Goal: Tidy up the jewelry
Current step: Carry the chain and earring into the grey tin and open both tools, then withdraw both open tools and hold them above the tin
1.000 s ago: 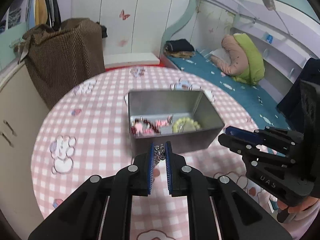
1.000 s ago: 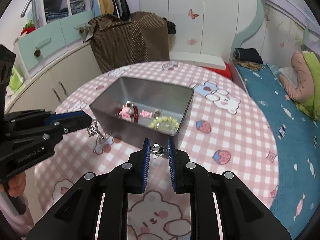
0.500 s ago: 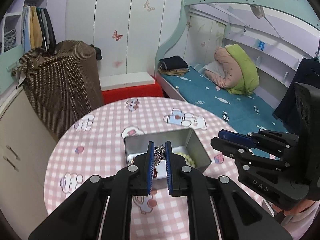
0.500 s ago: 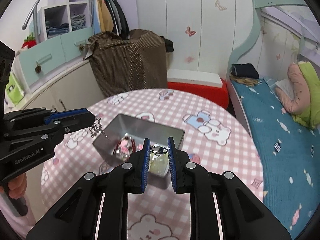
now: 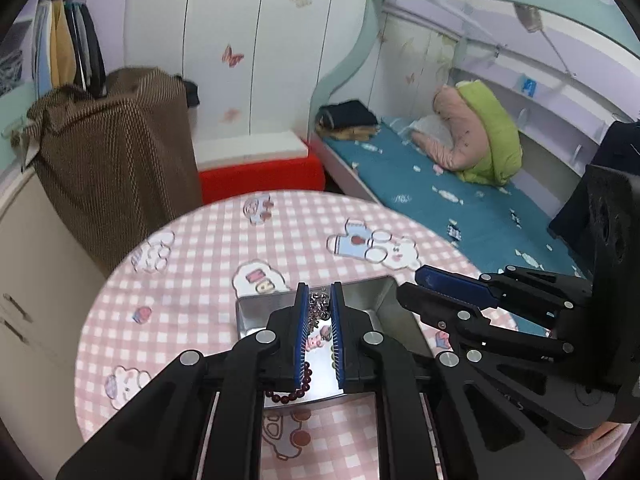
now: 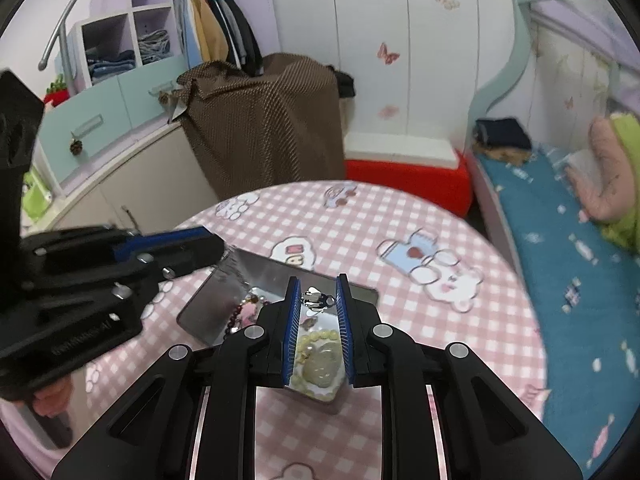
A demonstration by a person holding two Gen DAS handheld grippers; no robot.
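Because your own left gripper [image 5: 320, 300] fills the lower middle of the left wrist view, much of the metal tin [image 5: 386, 294] is hidden behind its black fingers, and you see only the far rim, a slice of the floor between the blue pads, and part of a dark red bead bracelet [image 5: 294, 390] curling out below the left finger. Your left gripper's fingers are drawn in to a narrow gap and pinch a silver chain [image 5: 319, 307] at their tips, above the tin; how far the chain hangs down is hard to make out. At the right of that frame your right gripper [image 5: 412, 286] reaches in over the tin's right wall, but its contents are not visible from there. Only the right wrist view tells you: the right gripper [image 6: 318, 298] is nearly closed on a small silver clip [image 6: 317, 299] held across its tips, over the tin [image 6: 208, 306]. That view also shows a pale yellow-green bead bracelet [image 6: 318, 364] on the tin's floor between the pads, which the left view hides. Your left gripper [image 6: 212, 246] enters from the left of that frame, blurred, and its chain cannot be made out there. Both views cut off the near edge of the pink checked tablecloth [image 6: 440, 320].
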